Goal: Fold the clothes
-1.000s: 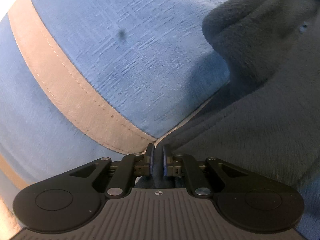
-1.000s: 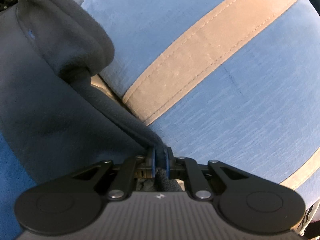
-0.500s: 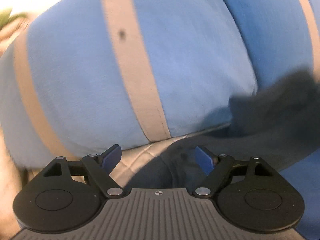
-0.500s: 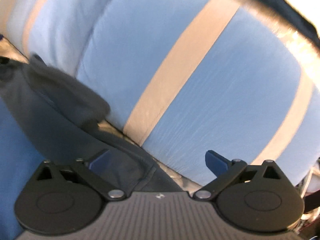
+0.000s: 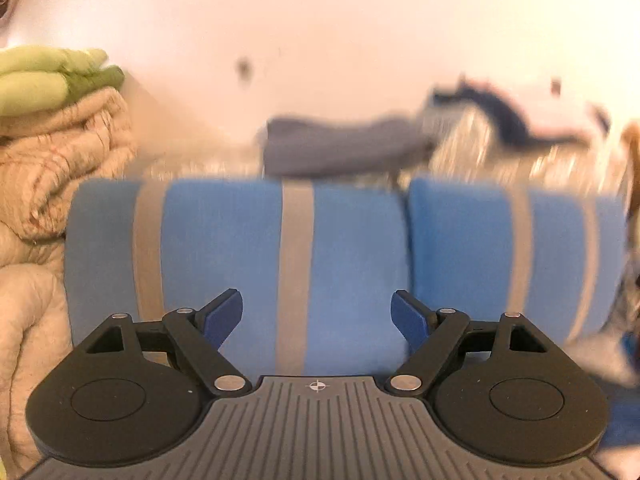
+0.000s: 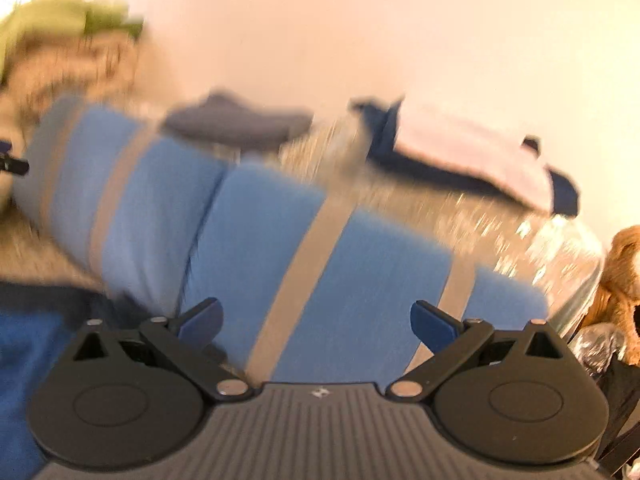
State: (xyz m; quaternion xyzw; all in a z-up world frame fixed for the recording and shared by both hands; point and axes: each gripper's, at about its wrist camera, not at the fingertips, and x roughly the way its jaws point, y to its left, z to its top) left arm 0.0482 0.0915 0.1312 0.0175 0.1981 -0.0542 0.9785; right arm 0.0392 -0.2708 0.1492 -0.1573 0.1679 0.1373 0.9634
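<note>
Both views are blurred by motion. My left gripper is open with nothing between its blue pads, facing the blue sofa back cushions with beige stripes. My right gripper is also wide open and holds nothing, in front of the same cushions. A strip of the dark grey fleece garment shows at the lower left of the right wrist view, lying on the blue seat; the left wrist view does not show it. A grey folded garment lies on top of the sofa back.
A navy and white garment lies on the ledge behind the cushions. A beige quilt pile with green cloth on top stands at the left. A brown plush toy sits at the right. A pale wall rises behind.
Both grippers were shut on the dark fleece garment's edge; they opened, let it go and rose well above the seat. The view now reaches the cushion tops and the wall.
</note>
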